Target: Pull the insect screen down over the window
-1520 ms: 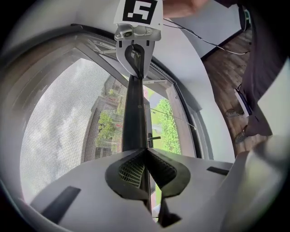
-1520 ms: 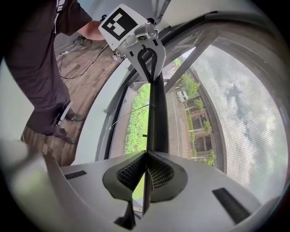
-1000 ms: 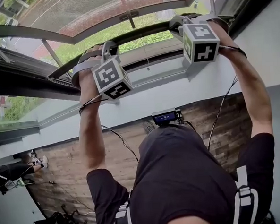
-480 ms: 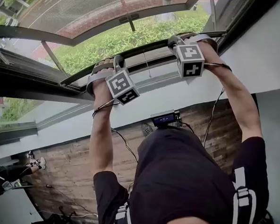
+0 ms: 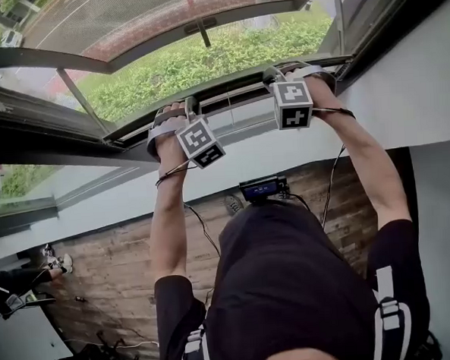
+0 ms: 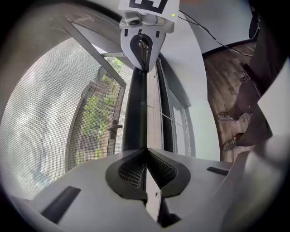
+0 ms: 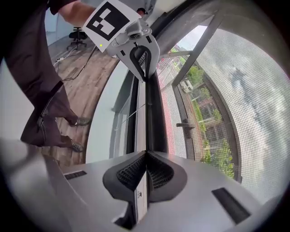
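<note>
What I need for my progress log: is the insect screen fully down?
Nearly down: the left gripper and right gripper clamp its bottom bar just above the lower frame. Seated or not: cannot tell.

Bright daylight thru window (image 5: 203,63), fisheye warp, dark edges.

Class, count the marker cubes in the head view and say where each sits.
2. One cube is on the left gripper, the other on the right gripper, further right and higher. None seems hidden.

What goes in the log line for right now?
step: insect screen pull | left gripper: jaws shut on screen bar | right gripper: jaws shut on screen bar
</note>
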Demonstrator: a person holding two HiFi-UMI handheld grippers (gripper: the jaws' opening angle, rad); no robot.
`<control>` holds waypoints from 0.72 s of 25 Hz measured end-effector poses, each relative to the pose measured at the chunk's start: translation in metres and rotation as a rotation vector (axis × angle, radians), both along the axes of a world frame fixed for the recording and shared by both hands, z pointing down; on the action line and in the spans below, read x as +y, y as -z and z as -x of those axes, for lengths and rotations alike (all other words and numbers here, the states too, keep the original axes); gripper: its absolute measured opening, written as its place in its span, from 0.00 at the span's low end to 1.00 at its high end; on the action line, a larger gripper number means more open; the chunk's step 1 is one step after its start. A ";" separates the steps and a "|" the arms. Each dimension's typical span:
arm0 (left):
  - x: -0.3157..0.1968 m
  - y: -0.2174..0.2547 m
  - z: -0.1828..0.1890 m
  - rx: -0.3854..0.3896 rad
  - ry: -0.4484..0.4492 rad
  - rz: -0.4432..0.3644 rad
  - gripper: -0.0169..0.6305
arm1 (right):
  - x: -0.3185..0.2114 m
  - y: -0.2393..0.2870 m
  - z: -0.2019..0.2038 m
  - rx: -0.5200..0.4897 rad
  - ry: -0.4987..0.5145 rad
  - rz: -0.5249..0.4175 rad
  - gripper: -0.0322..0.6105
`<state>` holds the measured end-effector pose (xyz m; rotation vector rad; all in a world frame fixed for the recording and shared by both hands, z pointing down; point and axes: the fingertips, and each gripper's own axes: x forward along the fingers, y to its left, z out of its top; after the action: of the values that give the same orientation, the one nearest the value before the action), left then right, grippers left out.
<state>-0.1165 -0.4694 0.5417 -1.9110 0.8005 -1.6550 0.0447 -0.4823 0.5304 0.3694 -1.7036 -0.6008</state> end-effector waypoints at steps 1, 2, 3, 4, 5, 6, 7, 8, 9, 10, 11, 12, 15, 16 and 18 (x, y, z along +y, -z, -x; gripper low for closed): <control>0.000 -0.002 -0.001 0.004 0.001 0.005 0.06 | 0.000 -0.002 -0.001 0.001 -0.005 -0.002 0.07; 0.001 -0.004 -0.002 0.007 0.001 0.011 0.06 | 0.000 -0.005 -0.002 0.002 -0.010 -0.001 0.07; 0.001 -0.007 -0.002 0.004 0.001 0.017 0.06 | 0.002 -0.008 -0.002 0.002 -0.015 0.006 0.07; 0.002 -0.012 0.000 -0.004 0.003 0.023 0.06 | 0.004 -0.012 0.000 0.001 -0.018 0.018 0.07; 0.003 -0.019 0.003 -0.014 0.006 0.031 0.06 | 0.006 -0.016 0.002 -0.001 -0.018 0.031 0.07; 0.003 -0.026 0.006 -0.024 0.010 0.042 0.06 | 0.007 -0.022 0.004 -0.002 -0.016 0.040 0.07; 0.004 -0.033 0.008 -0.031 0.013 0.055 0.06 | 0.007 -0.027 0.005 -0.003 -0.014 0.051 0.07; 0.005 -0.039 0.008 -0.033 0.015 0.067 0.06 | 0.008 -0.033 0.005 -0.002 -0.013 0.061 0.07; 0.004 -0.045 0.007 -0.032 0.016 0.074 0.06 | 0.006 -0.039 0.004 0.000 -0.013 0.062 0.07; 0.004 -0.050 0.006 -0.031 0.017 0.077 0.06 | 0.004 -0.046 0.003 0.002 -0.015 0.059 0.07; 0.003 -0.054 0.006 -0.030 0.017 0.078 0.06 | 0.003 -0.052 0.002 0.004 -0.017 0.057 0.07; 0.002 -0.058 0.005 -0.031 0.018 0.080 0.06 | 0.002 -0.056 0.001 0.004 -0.020 0.058 0.07; 0.002 -0.067 0.004 -0.030 0.023 0.098 0.06 | 0.002 -0.064 0.001 -0.008 -0.029 0.065 0.07; 0.003 -0.069 0.004 -0.030 0.026 0.104 0.06 | 0.002 -0.066 0.001 -0.011 -0.030 0.066 0.07; 0.004 -0.073 0.004 -0.034 0.032 0.107 0.06 | 0.003 -0.070 0.000 -0.013 -0.030 0.066 0.07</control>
<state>-0.1203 -0.4658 0.6148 -1.9450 0.7467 -1.7779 0.0443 -0.4797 0.6003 0.3516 -1.7229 -0.5195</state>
